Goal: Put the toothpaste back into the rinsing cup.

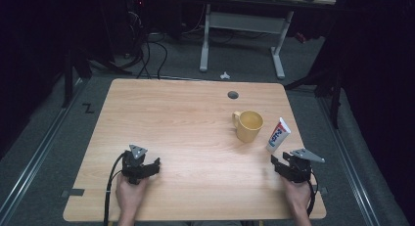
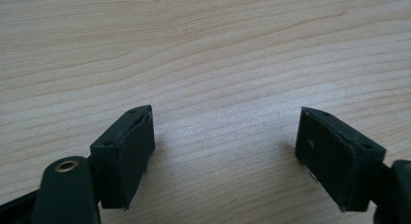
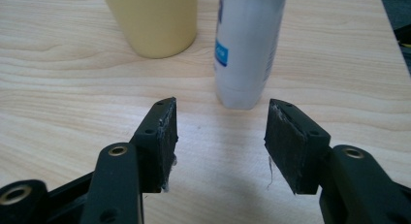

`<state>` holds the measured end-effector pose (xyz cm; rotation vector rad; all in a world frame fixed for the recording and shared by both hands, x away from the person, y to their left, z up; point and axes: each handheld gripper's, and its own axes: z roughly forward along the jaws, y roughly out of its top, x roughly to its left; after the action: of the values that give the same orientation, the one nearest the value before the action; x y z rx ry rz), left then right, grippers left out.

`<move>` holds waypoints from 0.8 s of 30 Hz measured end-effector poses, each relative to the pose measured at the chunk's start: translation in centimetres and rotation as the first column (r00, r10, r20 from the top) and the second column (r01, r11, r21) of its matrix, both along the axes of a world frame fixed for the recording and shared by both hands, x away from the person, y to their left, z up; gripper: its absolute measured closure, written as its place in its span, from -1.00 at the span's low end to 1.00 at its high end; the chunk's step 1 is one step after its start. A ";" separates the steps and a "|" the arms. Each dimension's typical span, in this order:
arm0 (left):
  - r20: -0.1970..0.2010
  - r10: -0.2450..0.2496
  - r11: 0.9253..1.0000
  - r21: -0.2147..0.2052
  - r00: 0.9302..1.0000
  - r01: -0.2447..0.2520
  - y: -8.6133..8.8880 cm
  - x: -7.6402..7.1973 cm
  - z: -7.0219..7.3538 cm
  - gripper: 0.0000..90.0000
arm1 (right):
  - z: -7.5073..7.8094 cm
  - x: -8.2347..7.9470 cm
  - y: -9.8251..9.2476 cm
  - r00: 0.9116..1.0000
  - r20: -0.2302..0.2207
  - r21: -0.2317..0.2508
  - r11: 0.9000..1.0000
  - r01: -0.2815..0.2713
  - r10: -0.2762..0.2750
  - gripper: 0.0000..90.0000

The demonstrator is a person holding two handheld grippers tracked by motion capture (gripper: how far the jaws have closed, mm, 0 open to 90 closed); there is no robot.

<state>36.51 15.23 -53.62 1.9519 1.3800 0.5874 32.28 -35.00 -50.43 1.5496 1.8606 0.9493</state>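
The right gripper (image 3: 220,136) lay nearest, its jaws apart with nothing between the pads (image 3: 167,141). Just beyond the tips the tube (image 3: 247,44) stood on its cap, touching neither pad. The left gripper (image 2: 225,151) rested low over bare wood, jaws wide and empty.

The tube stood near the desk's right edge, close to the near right corner, with the cup (image 1: 248,125) just beside it toward the middle. In the high view the tube (image 1: 278,134) leaned slightly.

The main risk, as I judged it, was a topple — a tall tube on a small cap would tip if one pad met it before the other, or if the jaws closed high on the soft body. Pushed toward the middle it would strike the cup; pushed outward it could roll off the right edge. A squeeze on the body could also dent it, so a slow, centred approach seemed called for.

The gap between tube and cup was narrow — the inner jaw had little room there. On the outer side the desk (image 1: 171,138) ran out quickly. The left half and far edge lay open, save a cable hole (image 1: 233,95), leaving the left gripper (image 1: 142,166) free room.
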 end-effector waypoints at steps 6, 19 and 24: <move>0.000 0.000 1.000 0.000 1.000 0.000 0.0 0.0 0.0 -0.51 | 0.4 0.9 -0.3 1.000 0.001 -0.008 1.000 0.015 -0.015 -0.01; 0.000 0.000 1.000 0.000 1.000 0.000 0.0 0.0 0.0 -0.51 | 0.8 3.1 -0.6 1.000 -0.008 0.010 1.000 0.030 -0.030 -0.08; 0.001 0.000 1.000 0.000 1.000 0.000 0.0 0.0 0.0 -0.51 | 1.2 3.7 -0.6 1.000 -0.006 0.003 1.000 0.018 -0.018 -0.09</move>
<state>36.52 15.23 -53.63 1.9515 1.3799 0.5880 36.02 -35.60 -49.25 1.5703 1.8474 0.9407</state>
